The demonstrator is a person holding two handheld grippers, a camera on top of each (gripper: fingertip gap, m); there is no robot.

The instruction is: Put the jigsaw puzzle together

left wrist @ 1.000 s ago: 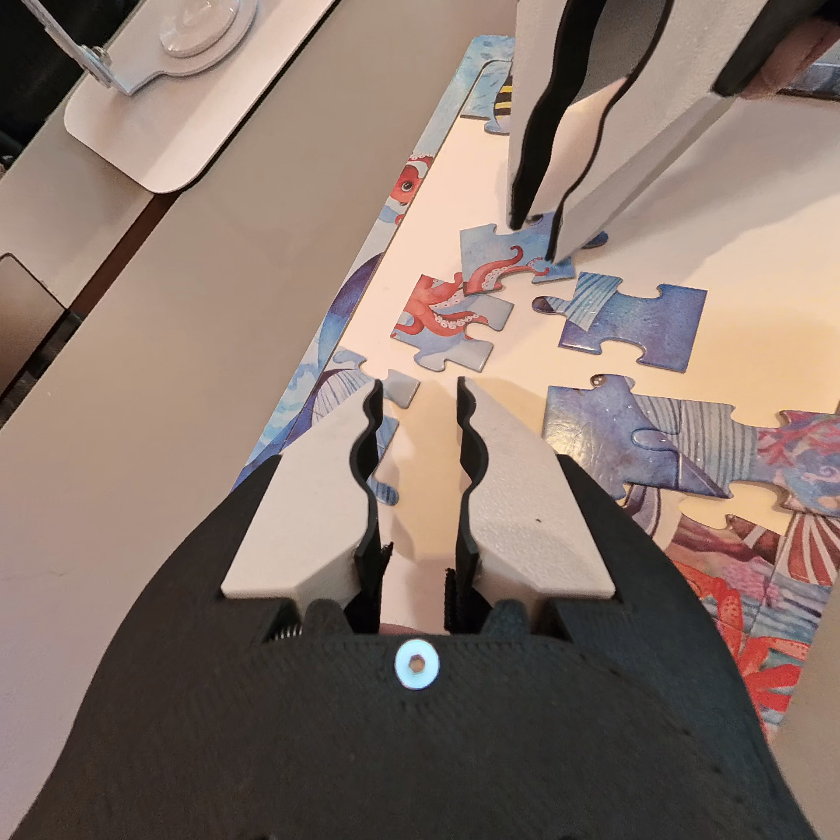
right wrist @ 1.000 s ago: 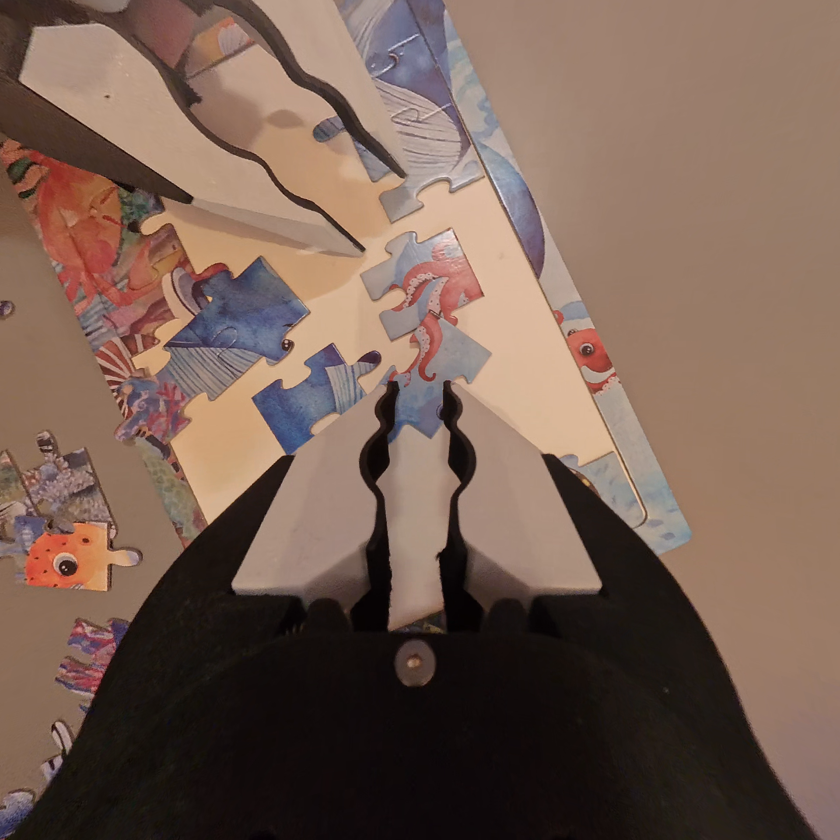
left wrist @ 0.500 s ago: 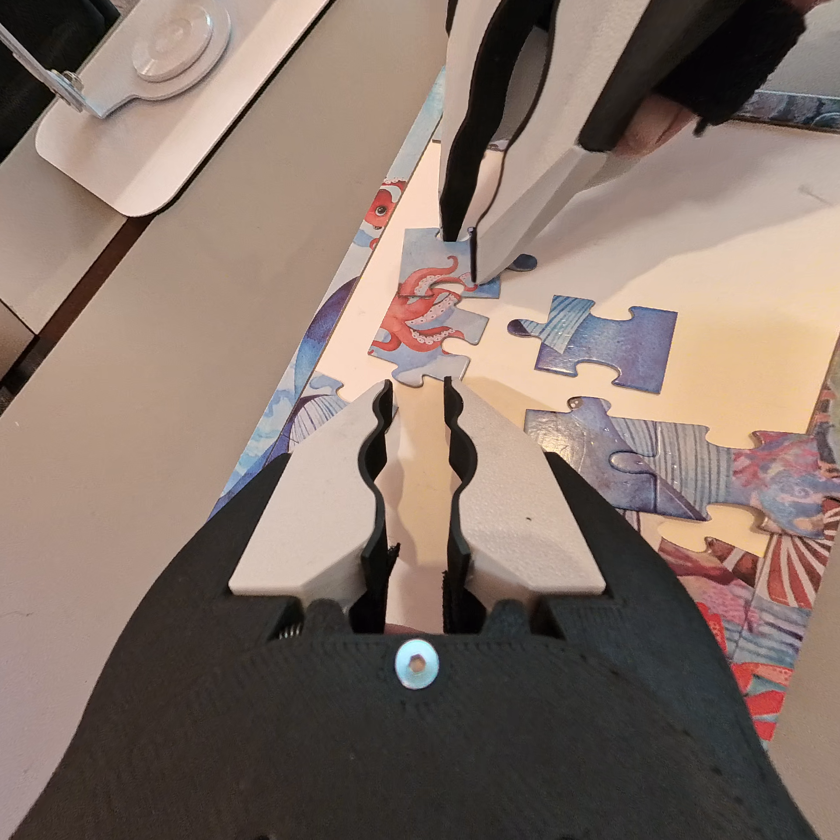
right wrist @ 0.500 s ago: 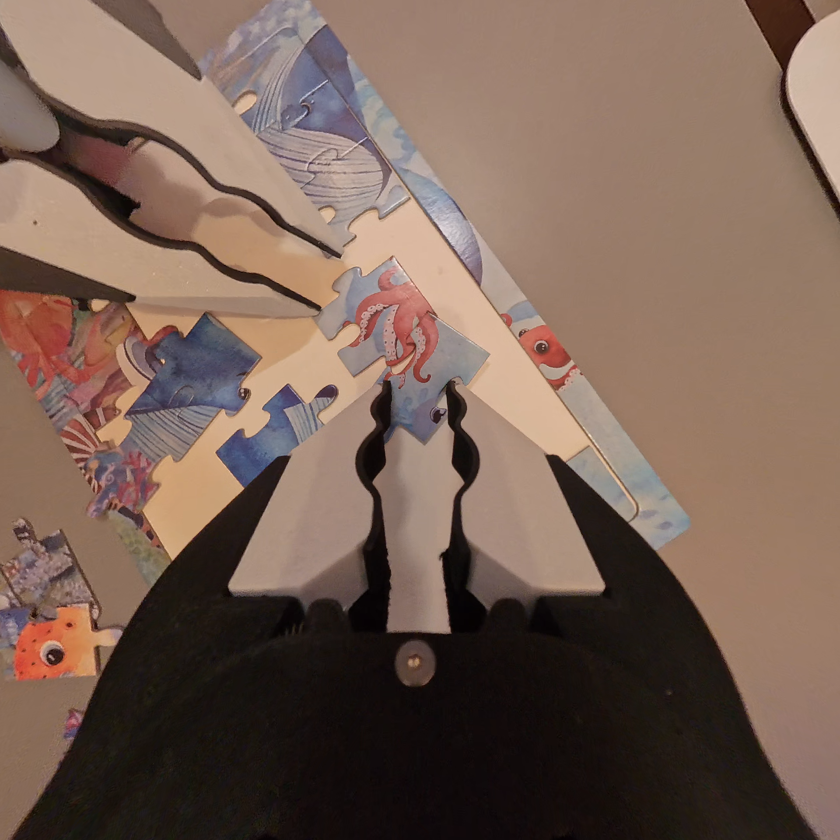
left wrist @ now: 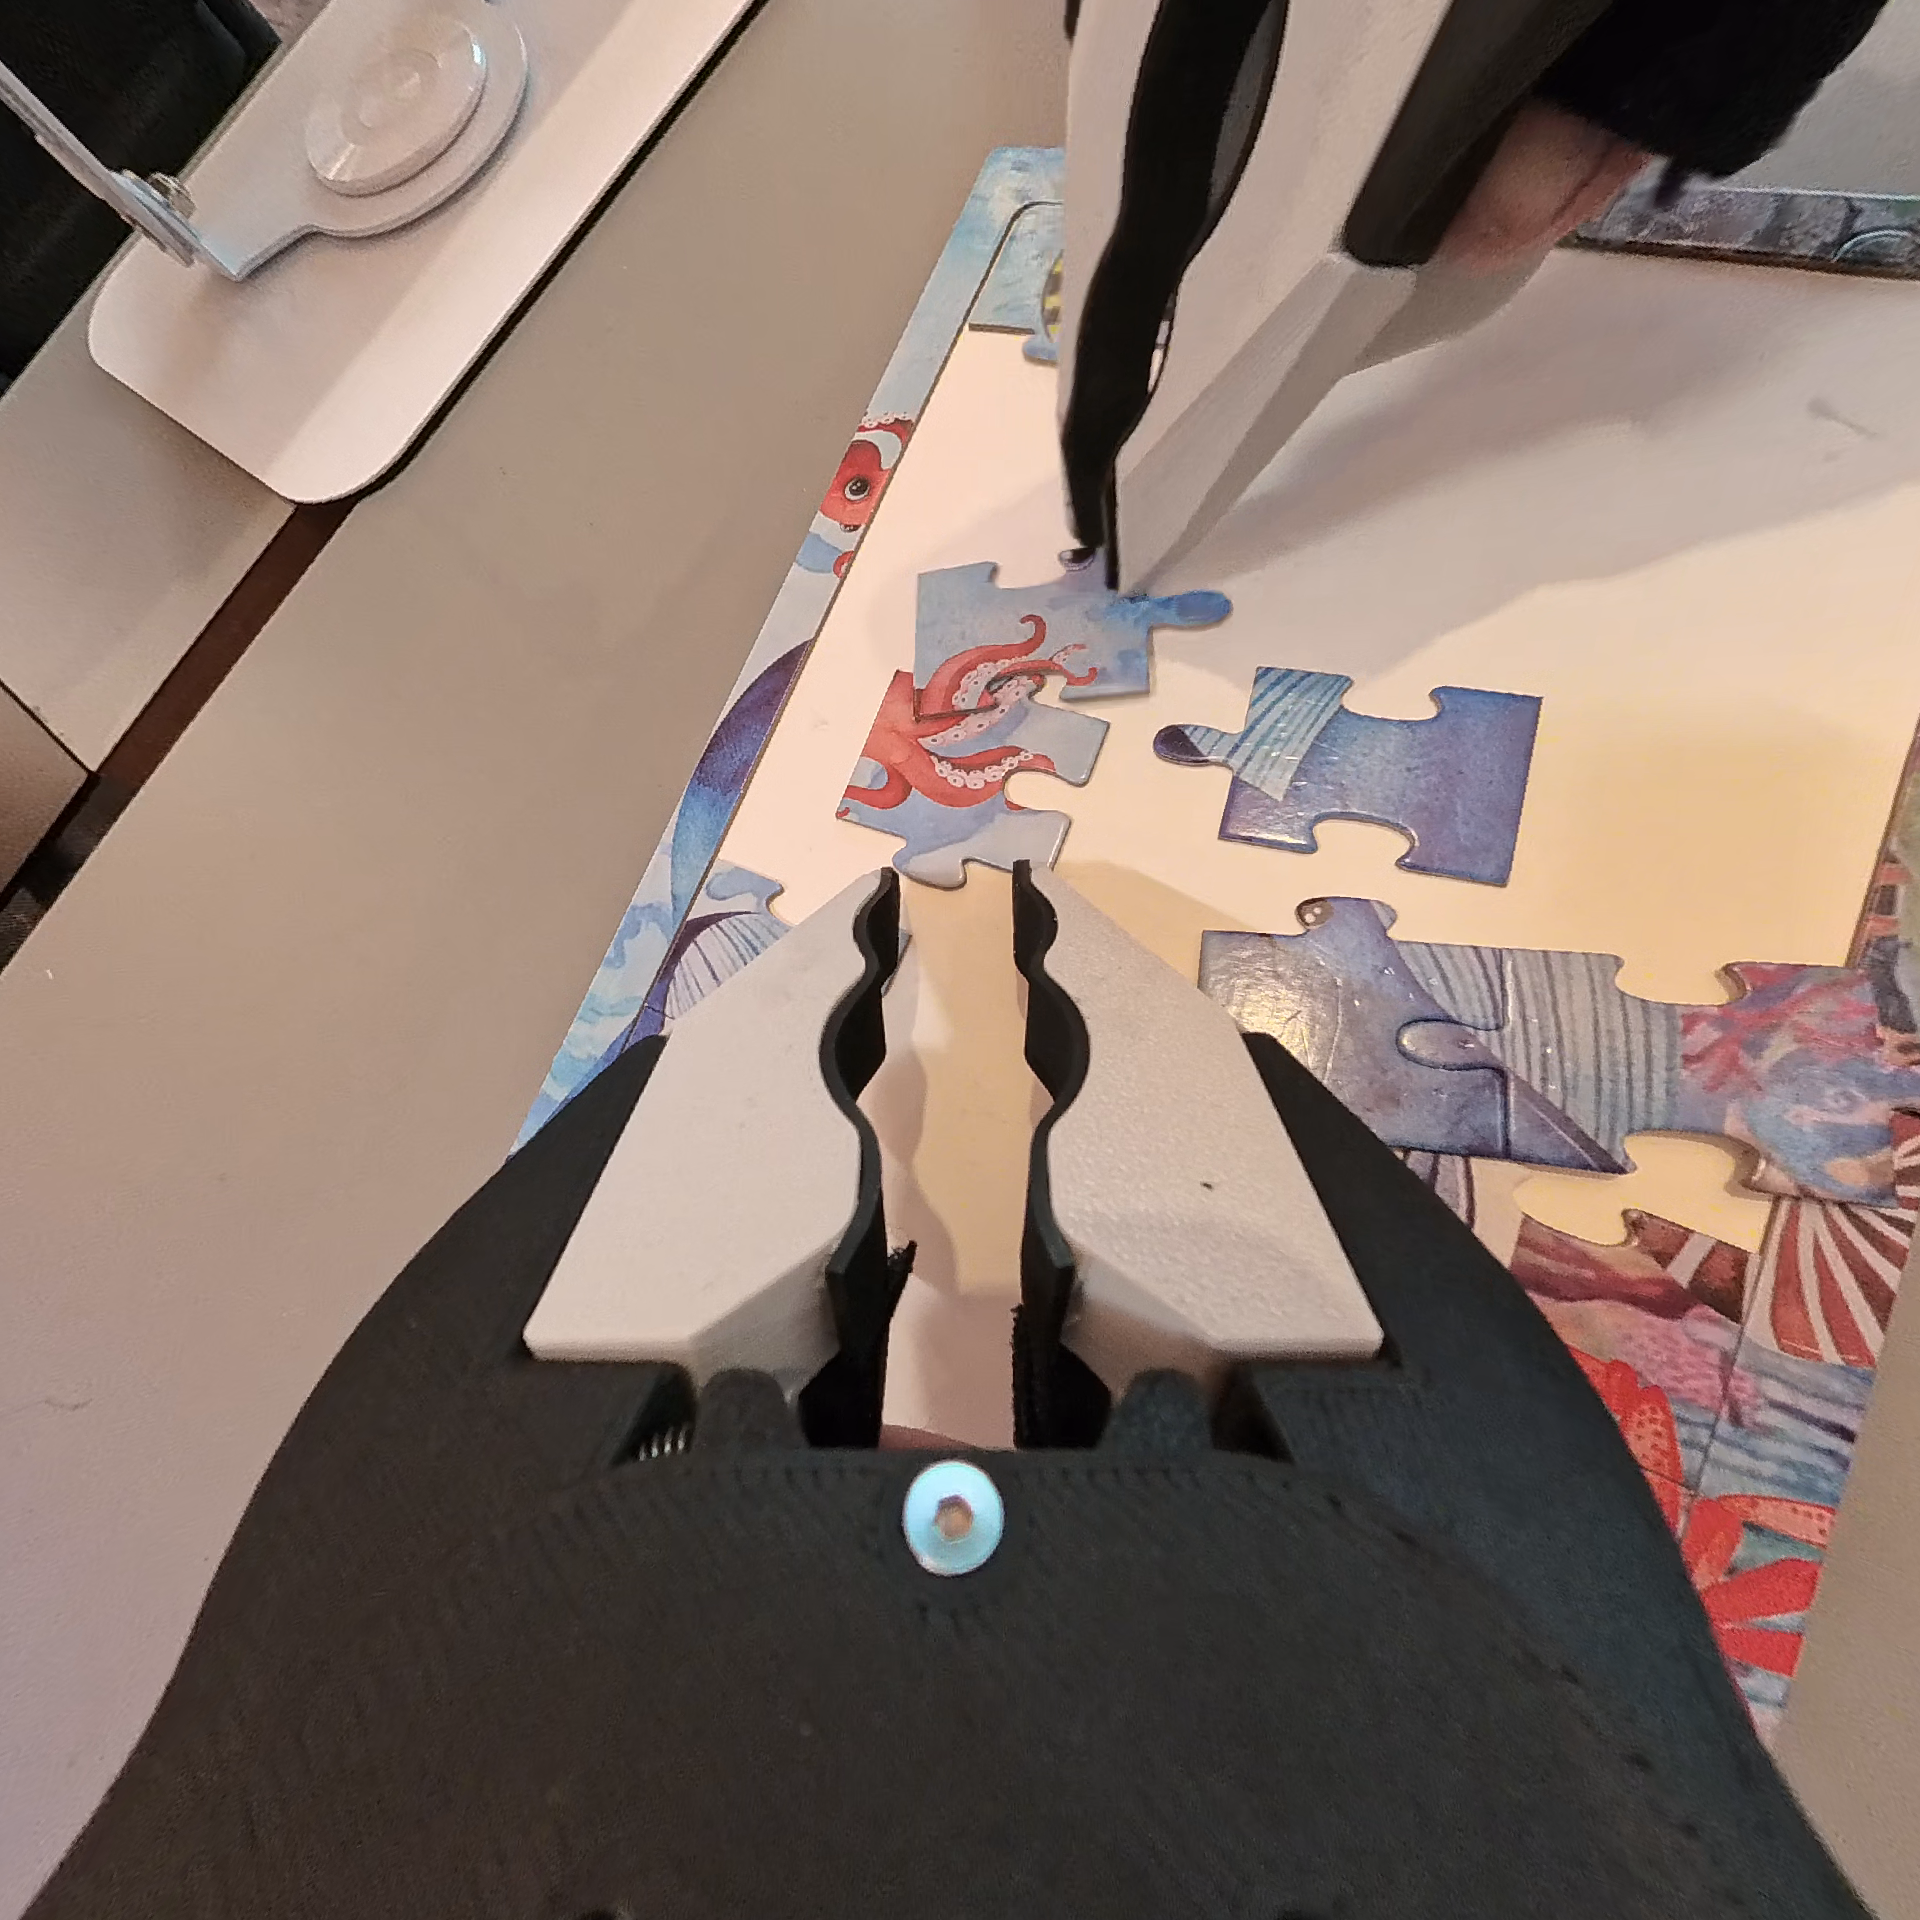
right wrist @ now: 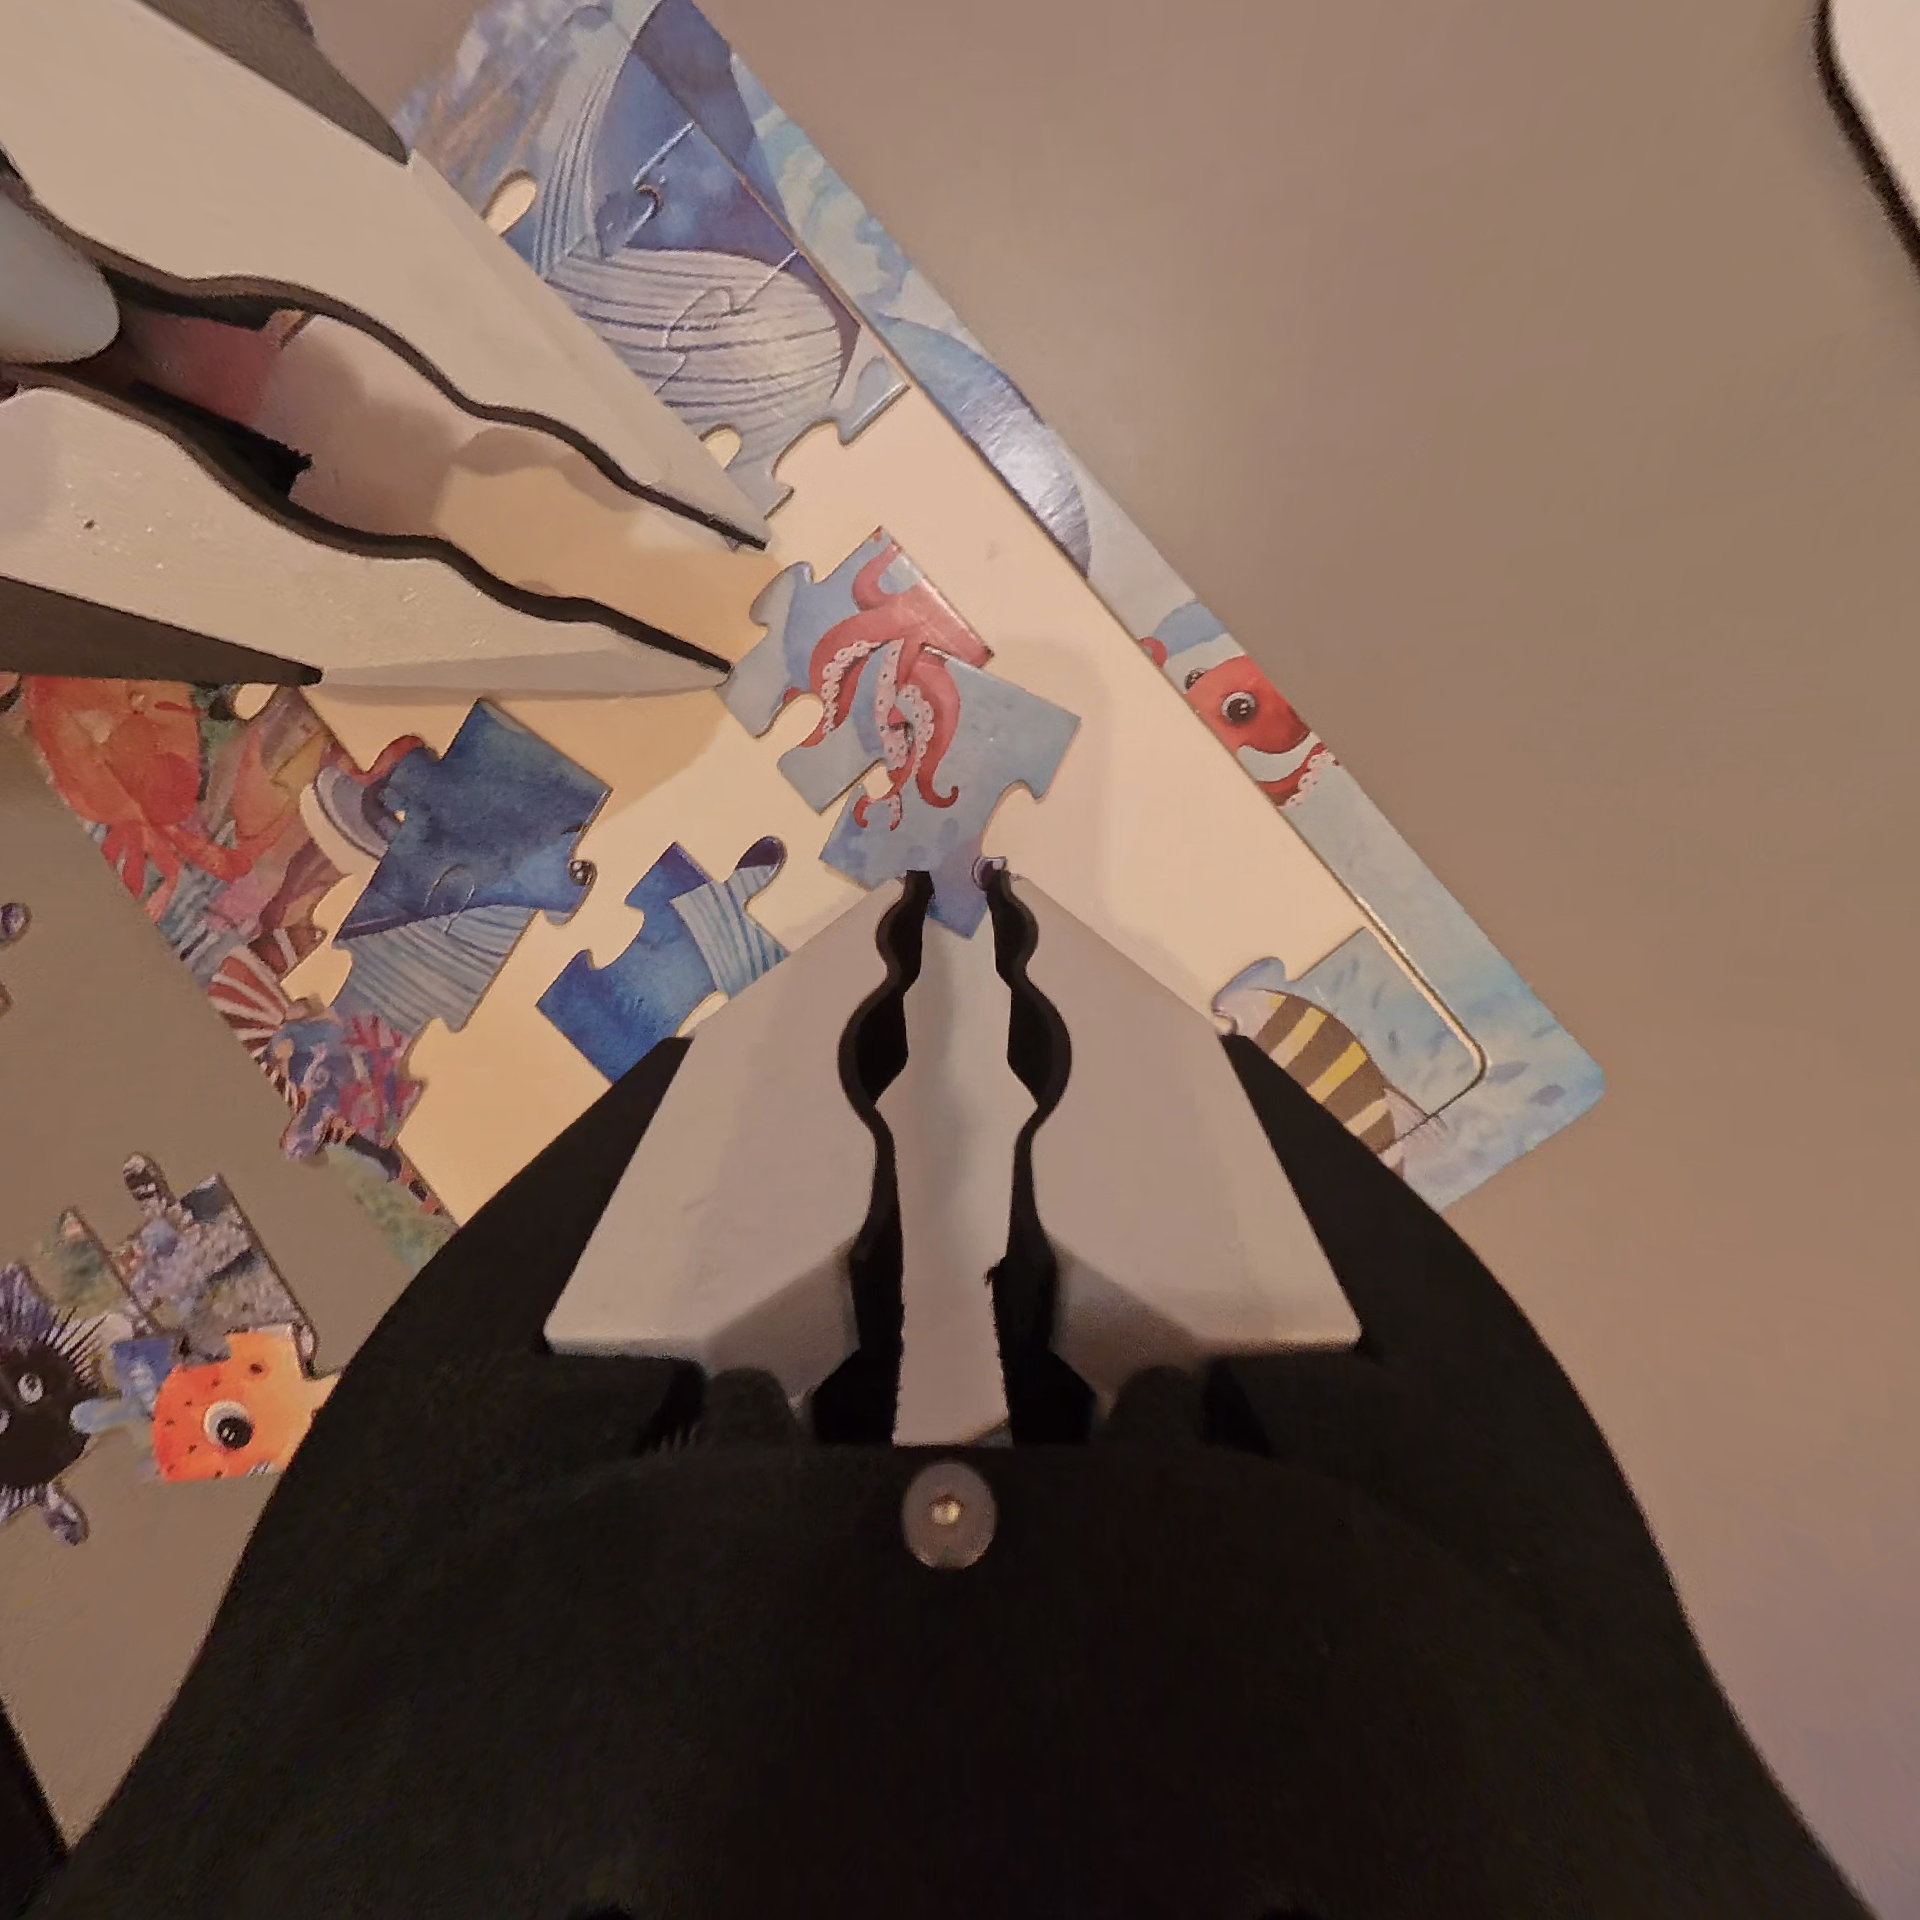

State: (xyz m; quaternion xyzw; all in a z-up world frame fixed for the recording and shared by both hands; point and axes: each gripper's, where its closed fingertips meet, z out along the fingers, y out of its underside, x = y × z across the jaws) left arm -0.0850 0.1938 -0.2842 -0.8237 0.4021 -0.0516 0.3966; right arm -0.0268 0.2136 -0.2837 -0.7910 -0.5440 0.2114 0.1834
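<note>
Two octopus pieces lie touching on the cream puzzle tray (left wrist: 1455,520), near its left frame. My right gripper (right wrist: 953,881) is nearly shut, its tips nipping the edge tab of the far octopus piece (right wrist: 966,769); it comes down from the top of the left wrist view (left wrist: 1099,561) onto that piece (left wrist: 1023,644). My left gripper (left wrist: 954,878) is open and empty, tips just short of the near octopus piece (left wrist: 935,800). The right wrist view shows it (right wrist: 745,603) at that piece (right wrist: 831,644).
A loose blue striped piece (left wrist: 1392,774) lies right of the octopus pieces. Joined pieces (left wrist: 1455,1039) fill the tray's near right part. Several loose pieces (right wrist: 208,1403) lie on the grey table (left wrist: 364,831) beside the tray. A white base plate (left wrist: 312,260) sits far left. About 7 centimetres separates my left fingertips from my right.
The right gripper has narrowed and brought the far octopus piece against the near one. The left gripper has narrowed a little and moved closer to the near piece.
</note>
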